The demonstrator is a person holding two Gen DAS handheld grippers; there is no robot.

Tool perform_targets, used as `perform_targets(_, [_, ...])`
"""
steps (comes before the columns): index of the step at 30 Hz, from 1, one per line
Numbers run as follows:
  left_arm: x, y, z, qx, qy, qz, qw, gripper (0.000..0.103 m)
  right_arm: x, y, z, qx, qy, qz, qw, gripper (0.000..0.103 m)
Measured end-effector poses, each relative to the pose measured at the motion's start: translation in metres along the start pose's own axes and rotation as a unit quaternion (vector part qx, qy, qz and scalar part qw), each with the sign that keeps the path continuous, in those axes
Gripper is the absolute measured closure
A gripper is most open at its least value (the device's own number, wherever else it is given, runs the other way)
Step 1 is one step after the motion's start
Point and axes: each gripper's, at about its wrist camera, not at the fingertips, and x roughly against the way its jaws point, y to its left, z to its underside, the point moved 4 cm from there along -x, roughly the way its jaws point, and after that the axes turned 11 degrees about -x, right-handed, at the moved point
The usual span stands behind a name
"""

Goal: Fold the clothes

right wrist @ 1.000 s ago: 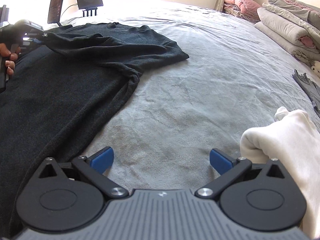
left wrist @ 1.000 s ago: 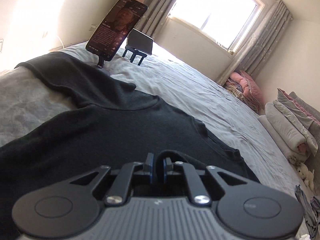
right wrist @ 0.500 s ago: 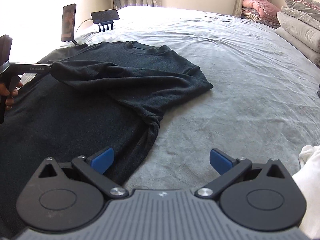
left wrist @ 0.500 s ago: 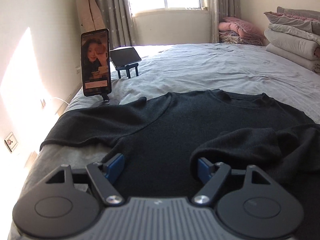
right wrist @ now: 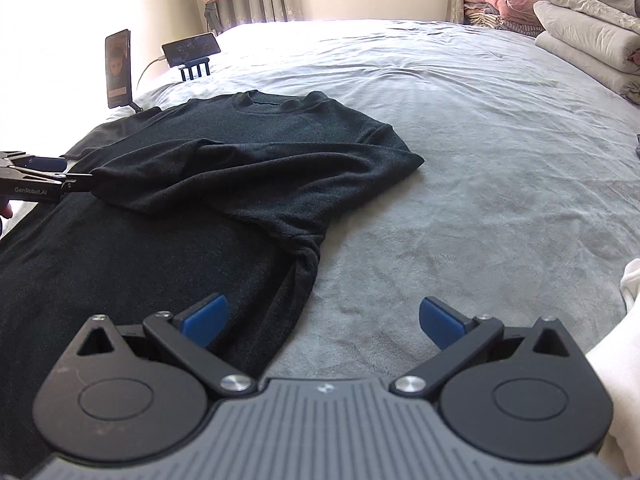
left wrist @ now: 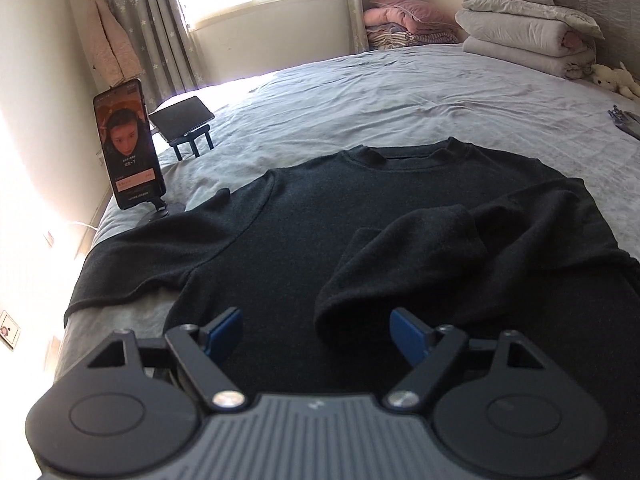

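Your left gripper (left wrist: 316, 330) is opening, nothing between its jaws, just short of the sleeve (left wrist: 400, 252) now folded across the black sweater (left wrist: 288, 216) at centre frame. Your right gripper (right wrist: 322, 320) hangs wide apart, empty. Next, likely the other sleeve (left wrist: 132, 264), lower left.

We can read one marking: "GenRobot.AI" in pale letters along the black side of the left claw (right wrist: 76, 182), seen from the right wrist view. The upright phone (left wrist: 129, 148) shows lines of small text and an orange bar under a picture, but we cannot make out those characters.
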Motion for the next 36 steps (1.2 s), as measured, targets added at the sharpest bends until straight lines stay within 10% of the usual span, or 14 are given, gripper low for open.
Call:
perform_targets(7, [-0.026,-0.051,-0.026,-0.083,-0.05,0.018,0.9951,0.03,-0.003,0.002,0.007,-0.016,0.003,-0.003,1.0,0.0])
perform_targets(15, [-0.044,-0.044,-0.033,-0.021,-0.056,0.024,0.9979,0.099,-0.007,-0.004,0.009,-0.037,0.005,-0.004,0.999,0.0])
perform_targets(21, [-0.009,0.031,-0.007,0.121,-0.083,-0.071,0.9867,0.099,-0.006,-0.006,0.009,-0.039,0.0,-0.006,0.999,0.0])
perform_targets(28, [-0.005,0.1,0.068,0.218,0.012,-0.117,0.9688,0.098,-0.006,-0.005,0.008,-0.04,-0.003,-0.003,0.999,0.0])
perform_targets(36, [0.003,0.138,0.082,0.314,-0.046,-0.053,0.947,0.067,-0.009,-0.003,0.005,-0.032,-0.009,0.005,0.999,0.0])
